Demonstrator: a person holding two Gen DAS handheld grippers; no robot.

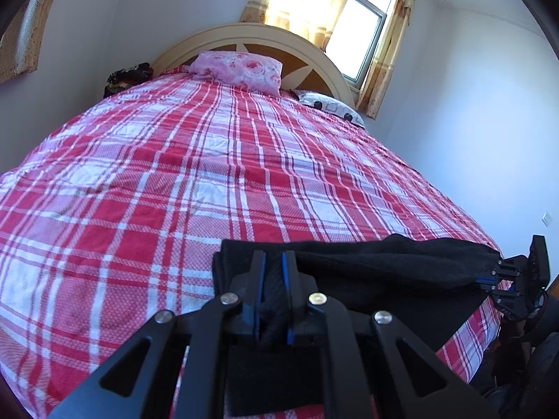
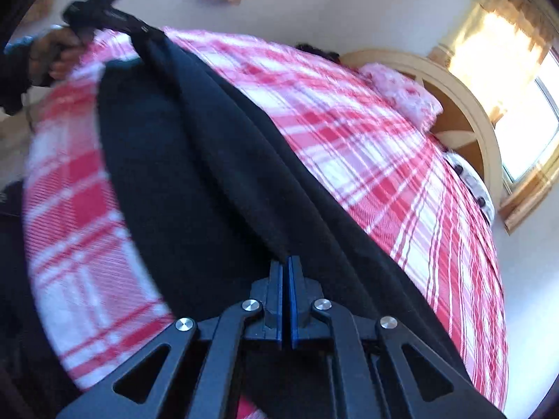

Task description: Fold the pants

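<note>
Pinching black pants [image 1: 384,258] at both ends, left fingers [image 1: 272,262] and right fingers [image 2: 284,269] stretch them over the plaid bed [image 1: 174,174] below pillows [image 1: 241,70].

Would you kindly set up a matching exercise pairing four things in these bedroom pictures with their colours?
Things:
1. pants
2. bedsheet
3. headboard pillow
4. gripper pads

Colours:
A. pink floral
B. blue
C. black
D. red and white plaid

Pairs: 1-C, 2-D, 3-A, 4-B
</note>
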